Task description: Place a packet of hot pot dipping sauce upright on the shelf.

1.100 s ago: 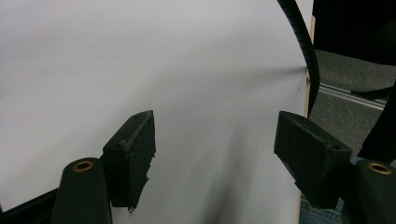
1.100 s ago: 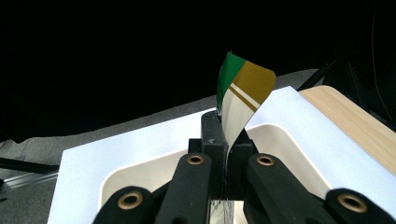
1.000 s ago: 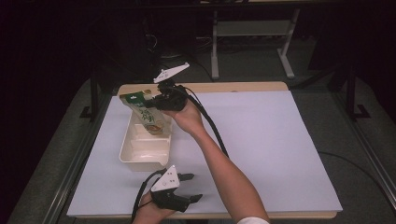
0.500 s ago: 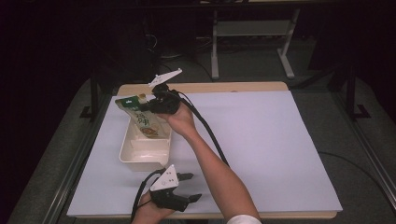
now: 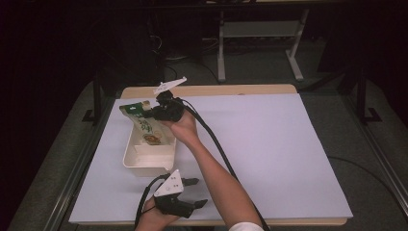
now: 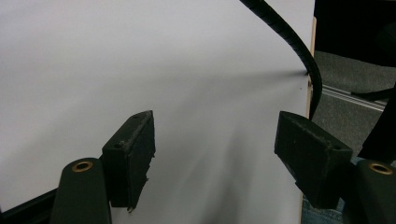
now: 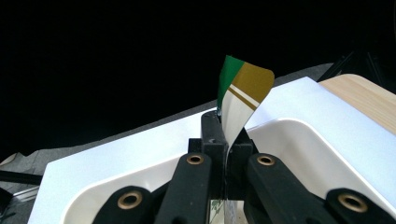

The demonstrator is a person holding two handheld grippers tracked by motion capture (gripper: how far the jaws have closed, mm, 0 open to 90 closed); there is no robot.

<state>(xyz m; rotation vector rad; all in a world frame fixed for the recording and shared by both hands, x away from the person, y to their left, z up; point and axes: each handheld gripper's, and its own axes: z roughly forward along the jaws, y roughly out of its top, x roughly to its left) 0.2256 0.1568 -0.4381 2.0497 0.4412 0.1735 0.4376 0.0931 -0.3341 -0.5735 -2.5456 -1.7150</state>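
- The right gripper (image 5: 153, 113) reaches over the far end of a white plastic tray (image 5: 137, 162), its jaws closed flat on the upper part of a snack packet (image 5: 146, 127).
- In the right gripper view the packet's green and gold corner (image 7: 243, 91) sticks up past the clamped jaws; the rest of it is hidden behind the jaw arms.
- From the high view the packet slants down into the tray, lower end inside it; whether that end touches the tray floor cannot be told, and the printing is too small to read.
- The tray sits on the white sheet (image 5: 269, 144) at the left side of the table (image 5: 231, 90).
- The left gripper (image 5: 195, 192) is low at the near edge, jaws spread wide with nothing between them.
- The left gripper view shows bare sheet between the jaws and a black cable (image 6: 294, 46) crossing the top right.
- The left hand (image 5: 149, 219) is cut off by the bottom edge.
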